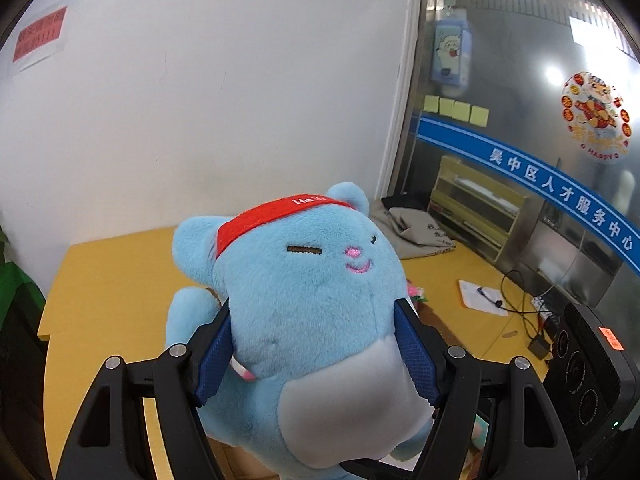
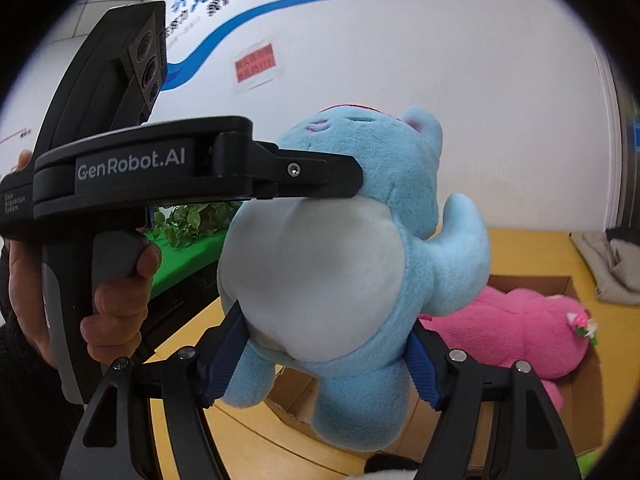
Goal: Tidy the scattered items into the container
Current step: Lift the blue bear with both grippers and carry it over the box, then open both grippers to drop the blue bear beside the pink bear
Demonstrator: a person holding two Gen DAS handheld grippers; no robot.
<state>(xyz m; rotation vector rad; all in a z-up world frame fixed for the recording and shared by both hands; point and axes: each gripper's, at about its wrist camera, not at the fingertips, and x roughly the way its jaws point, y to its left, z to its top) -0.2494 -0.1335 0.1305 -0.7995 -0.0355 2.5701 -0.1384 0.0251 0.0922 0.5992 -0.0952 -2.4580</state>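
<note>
A light blue plush toy (image 1: pixel 304 280) with a red headband and a white belly hangs in the air above the table, held by both grippers. My left gripper (image 1: pixel 316 344) is shut on its body just below the head, blue pads pressed into the fur. My right gripper (image 2: pixel 326 354) is shut on the blue plush toy (image 2: pixel 340 248) at its lower body, near the legs. In the right wrist view the left gripper (image 2: pixel 352 180) comes in from the left, a hand (image 2: pixel 116 304) round its handle. Below lies an open cardboard box (image 2: pixel 560 284) with a pink plush toy (image 2: pixel 516 328) inside.
A yellow table (image 1: pixel 108 280) runs to a white wall. On it lie grey folded cloth (image 1: pixel 416 228), a white notepad (image 1: pixel 478 296) and black cables (image 1: pixel 524 312). A black device (image 1: pixel 588 364) stands at the right by a glass partition. Green leaves (image 2: pixel 192 220) sit to the left.
</note>
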